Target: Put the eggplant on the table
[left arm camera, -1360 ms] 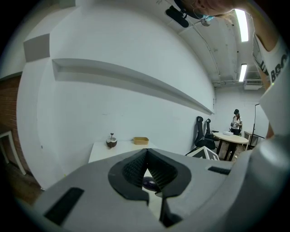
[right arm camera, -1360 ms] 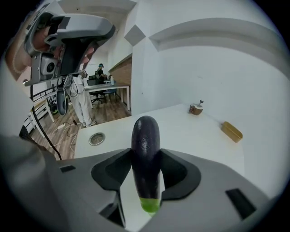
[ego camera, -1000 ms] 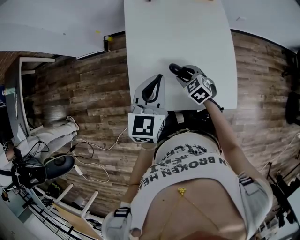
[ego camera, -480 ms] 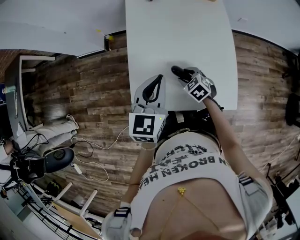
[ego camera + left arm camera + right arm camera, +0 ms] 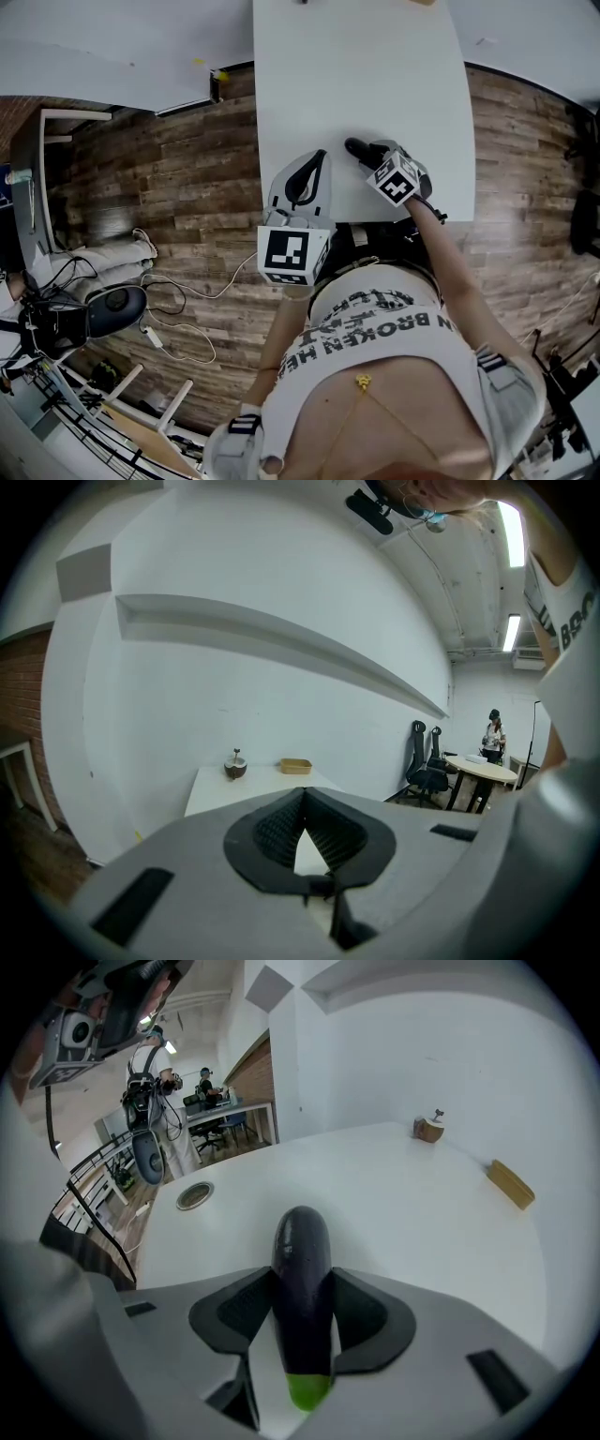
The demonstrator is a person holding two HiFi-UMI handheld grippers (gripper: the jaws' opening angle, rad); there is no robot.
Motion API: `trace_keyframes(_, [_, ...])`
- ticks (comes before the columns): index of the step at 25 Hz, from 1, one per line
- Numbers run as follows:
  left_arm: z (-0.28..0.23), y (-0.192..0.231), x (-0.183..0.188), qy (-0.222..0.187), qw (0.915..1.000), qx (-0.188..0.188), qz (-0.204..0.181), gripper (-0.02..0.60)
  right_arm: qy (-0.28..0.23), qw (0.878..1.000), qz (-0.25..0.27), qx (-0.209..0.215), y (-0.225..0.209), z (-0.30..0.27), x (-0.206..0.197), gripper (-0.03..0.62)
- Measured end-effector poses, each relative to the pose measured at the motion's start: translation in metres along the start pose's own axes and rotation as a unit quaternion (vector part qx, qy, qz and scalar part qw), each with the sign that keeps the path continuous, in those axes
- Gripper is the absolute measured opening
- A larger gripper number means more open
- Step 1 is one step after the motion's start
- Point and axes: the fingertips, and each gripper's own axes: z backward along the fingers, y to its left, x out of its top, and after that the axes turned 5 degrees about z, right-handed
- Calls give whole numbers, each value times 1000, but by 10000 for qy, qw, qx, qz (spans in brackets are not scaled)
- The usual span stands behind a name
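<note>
A dark purple eggplant (image 5: 301,1283) with a green stem end lies lengthwise between the jaws of my right gripper (image 5: 302,1312), whose pads press on both its sides. In the head view this gripper (image 5: 368,156) tilts down over the near part of the white table (image 5: 375,66), with the eggplant (image 5: 355,147) sticking out ahead of it. Whether its tip touches the top I cannot tell. My left gripper (image 5: 319,157) hovers at the table's near left edge, its tips together with nothing between them; the left gripper view shows it (image 5: 302,797) the same.
A small brown bowl-like thing (image 5: 235,765) and a tan tray (image 5: 295,766) stand at the table's far end. A round cable hole (image 5: 194,1195) is in the top. Wooden floor with cables (image 5: 178,309) lies to the left. Office chairs (image 5: 427,761) stand off to the right.
My right gripper has sunk a little toward the table top with the eggplant still in it. The left gripper has stayed where it was.
</note>
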Motion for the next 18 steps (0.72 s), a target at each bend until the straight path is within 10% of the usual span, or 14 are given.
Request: trace_keyframes(18, [6,-7,-2,-49,10000,19,58,5,-27,10000,43,-40,0,0,-3,198])
